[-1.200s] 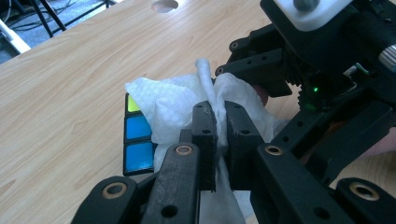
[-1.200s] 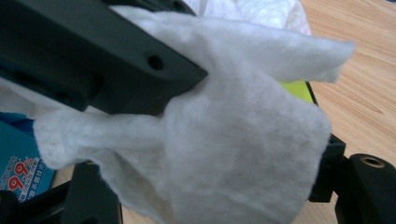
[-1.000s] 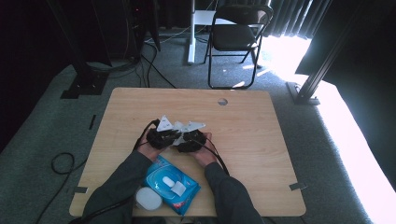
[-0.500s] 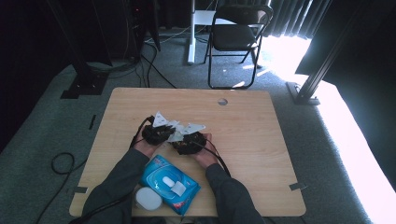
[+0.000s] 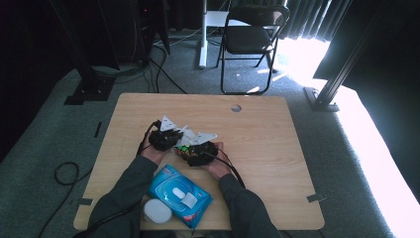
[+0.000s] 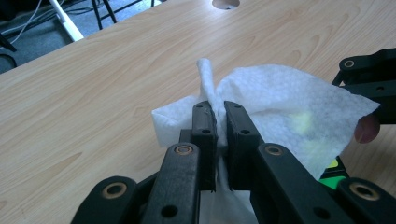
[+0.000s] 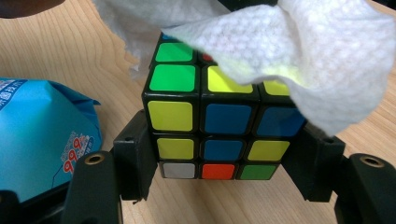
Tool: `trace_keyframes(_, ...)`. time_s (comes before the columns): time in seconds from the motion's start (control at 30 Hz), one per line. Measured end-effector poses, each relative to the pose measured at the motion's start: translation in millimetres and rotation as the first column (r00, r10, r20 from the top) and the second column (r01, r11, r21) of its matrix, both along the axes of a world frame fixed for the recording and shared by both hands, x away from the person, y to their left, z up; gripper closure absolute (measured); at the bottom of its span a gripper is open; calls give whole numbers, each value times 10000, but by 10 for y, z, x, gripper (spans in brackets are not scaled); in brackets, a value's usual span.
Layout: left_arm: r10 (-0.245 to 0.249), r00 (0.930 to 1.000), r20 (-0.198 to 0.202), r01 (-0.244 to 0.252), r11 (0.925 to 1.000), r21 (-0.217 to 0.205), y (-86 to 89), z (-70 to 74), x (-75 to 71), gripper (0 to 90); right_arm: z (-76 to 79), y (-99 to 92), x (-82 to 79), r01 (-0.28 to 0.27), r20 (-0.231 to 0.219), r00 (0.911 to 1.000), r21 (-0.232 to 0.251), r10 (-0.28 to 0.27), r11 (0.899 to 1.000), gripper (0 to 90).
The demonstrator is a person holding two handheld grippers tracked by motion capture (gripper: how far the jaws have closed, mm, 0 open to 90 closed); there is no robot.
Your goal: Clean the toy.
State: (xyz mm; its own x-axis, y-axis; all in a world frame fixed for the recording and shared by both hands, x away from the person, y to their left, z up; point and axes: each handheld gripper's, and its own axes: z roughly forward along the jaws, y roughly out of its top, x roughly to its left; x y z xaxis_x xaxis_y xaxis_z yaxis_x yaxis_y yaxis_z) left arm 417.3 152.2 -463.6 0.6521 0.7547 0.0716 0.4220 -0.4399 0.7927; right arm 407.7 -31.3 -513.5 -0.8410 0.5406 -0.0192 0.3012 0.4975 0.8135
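Note:
A scrambled colour cube (image 7: 217, 121) stands on the table with my right gripper (image 7: 219, 161) shut on its two sides. A white wet wipe (image 6: 280, 112) lies draped over the top of the cube (image 5: 182, 148). My left gripper (image 6: 219, 114) is shut on a pinched fold of that wipe (image 7: 299, 51), holding it over the cube. In the high view the left gripper (image 5: 166, 139) and right gripper (image 5: 200, 150) sit close together near the table's middle, with the wipe (image 5: 187, 133) between them.
A blue pack of wet wipes (image 5: 179, 194) lies near the table's (image 5: 267, 148) front edge between the person's forearms, with a round white lid (image 5: 157, 212) beside it. A cable hole (image 5: 236, 107) sits at the far side. A folding chair (image 5: 250, 37) stands beyond the table.
The left gripper has shifted slightly with the wipe over the cube. The right gripper and the cube have stayed in place.

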Motion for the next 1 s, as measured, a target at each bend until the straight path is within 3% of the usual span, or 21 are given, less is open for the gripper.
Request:
trace_keyframes(0.2,-529,9986,89,527,9985,122,-97,6,-66,841,-6,4,3,16,-40,10000,16,-16,10000,341)
trace_keyframes(0.27,-733,9973,74,733,9973,-81,-122,-5,-100,842,-10,3,7,31,-56,10000,6,-31,10000,341)
trace_keyframes(0.4,-1242,9921,162,1241,9922,88,-206,-22,-188,841,-27,5,9,48,-94,9999,-98,-49,9999,341)
trace_keyframes(0.6,-1756,9844,95,1757,9844,-75,-222,2,-224,841,-30,-12,14,136,-94,9999,-16,-136,9999,341)
trace_keyframes(1.0,-762,9971,-42,763,9968,250,-20,-52,-79,842,-30,-21,-18,48,56,10000,-248,-47,9997,341)
